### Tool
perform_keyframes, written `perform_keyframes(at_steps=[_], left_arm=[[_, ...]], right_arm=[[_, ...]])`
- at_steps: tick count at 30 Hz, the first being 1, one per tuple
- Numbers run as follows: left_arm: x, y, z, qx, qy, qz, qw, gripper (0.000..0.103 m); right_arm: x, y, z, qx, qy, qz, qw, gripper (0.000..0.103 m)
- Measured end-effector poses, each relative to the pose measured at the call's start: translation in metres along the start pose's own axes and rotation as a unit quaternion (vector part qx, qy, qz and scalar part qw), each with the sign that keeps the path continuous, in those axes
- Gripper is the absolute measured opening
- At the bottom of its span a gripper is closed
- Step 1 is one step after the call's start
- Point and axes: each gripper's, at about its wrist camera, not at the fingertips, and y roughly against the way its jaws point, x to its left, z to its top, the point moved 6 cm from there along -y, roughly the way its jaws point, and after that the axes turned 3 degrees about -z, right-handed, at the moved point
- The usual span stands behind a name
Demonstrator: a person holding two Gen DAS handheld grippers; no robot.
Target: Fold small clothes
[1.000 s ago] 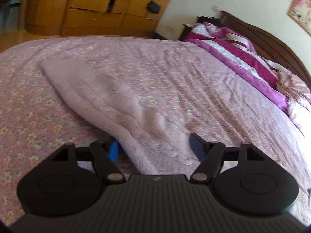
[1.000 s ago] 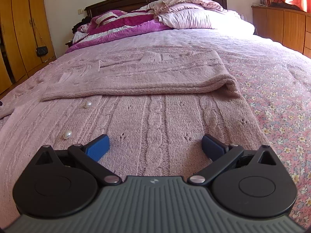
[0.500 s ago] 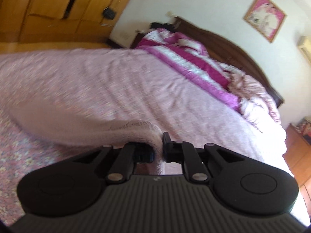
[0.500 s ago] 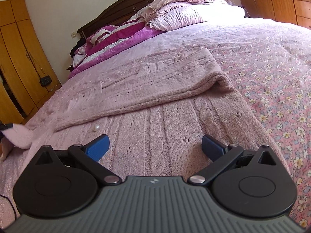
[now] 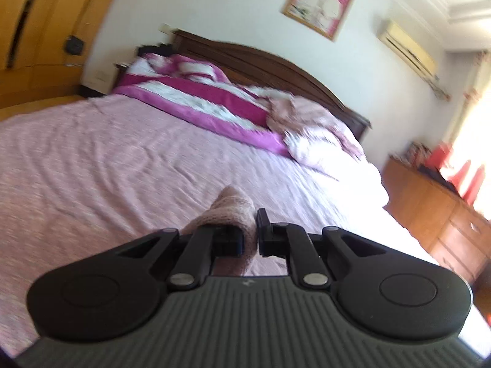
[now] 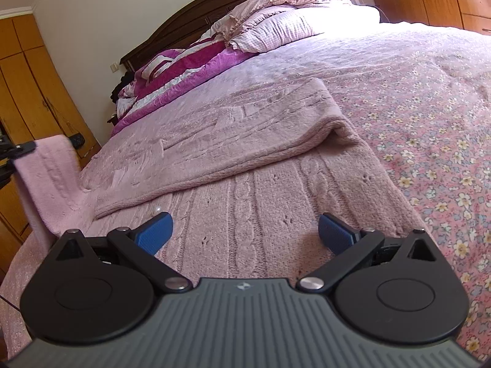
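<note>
Closest to the left wrist camera, the left tool [image 5: 257, 239] is pinched tight on a fold of the pink knit sweater [image 5: 228, 214], whose fuzzy cuff bunches up between and above the black fingers. Seen from the right wrist camera, that same lifted sleeve [image 6: 46, 181] hangs as a pink strip at the left edge, raised off the bed with the left tool clamping its top corner. The right tool [image 6: 244, 233] stands spread wide, its blue pads [image 6: 153, 233] apart and pinching nothing, poised just over the cable-knit front of the sweater, which lies flat on the floral bedspread [image 6: 429, 128]. Just beyond the pads, the other sleeve is folded across the body of the garment, forming a thick ridge; a small pearl button [image 6: 158, 208] shows near its edge. Farther back lie a magenta-and-white quilt [image 5: 196, 98] and a checked pillow [image 6: 276, 27], against the dark wooden headboard [image 5: 270, 61]. A wooden wardrobe [image 6: 21, 92] stands at the left.
</note>
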Motion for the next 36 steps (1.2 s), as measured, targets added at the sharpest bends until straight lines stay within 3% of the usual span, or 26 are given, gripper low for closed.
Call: perform_keyframes(at_steps=[5,11,12,15,16,21,27,33,36], left_arm=[[-0.033,-0.025,-0.048,0.057,-0.029,-0.011,0.9979,0.011],[-0.040,-0.037,-0.105,0.128,-0.067,-0.004,0.9895,0.012],[-0.040,-0.038,-0.112,0.141,-0.070,-0.003,0.9875,0.015],[-0.037,-0.037,-0.127,0.180,-0.071,-0.005,0.9810,0.044],[-0.036,-0.034,-0.130,0.185,-0.073,-0.004,0.9799,0.050],[-0.032,-0.012,-0.134,0.198,-0.089,0.011,0.9761,0.052],[-0.008,0.016,-0.126,0.194,-0.059,0.028,0.9789,0.056],[0.022,0.035,-0.117,0.172,-0.048,0.079,0.9808,0.056],[0.038,0.037,-0.116,0.169,-0.030,0.098,0.9804,0.056]], right_arm=[[-0.003,0.003,0.000,0.002,-0.004,0.004,1.000,0.103],[-0.003,0.001,0.002,0.007,-0.009,0.010,1.000,0.103],[-0.002,0.000,0.002,0.009,-0.011,0.011,1.000,0.103],[0.001,-0.001,0.002,0.015,-0.010,0.017,1.000,0.103],[0.003,-0.001,0.002,0.018,-0.010,0.020,1.000,0.103],[0.020,-0.010,0.010,0.040,-0.008,0.048,0.998,0.103],[0.059,-0.021,0.023,0.069,0.014,0.095,0.993,0.103],[0.101,-0.044,0.029,0.118,0.014,0.143,0.983,0.103],[0.124,-0.058,0.033,0.131,0.028,0.162,0.978,0.098]])
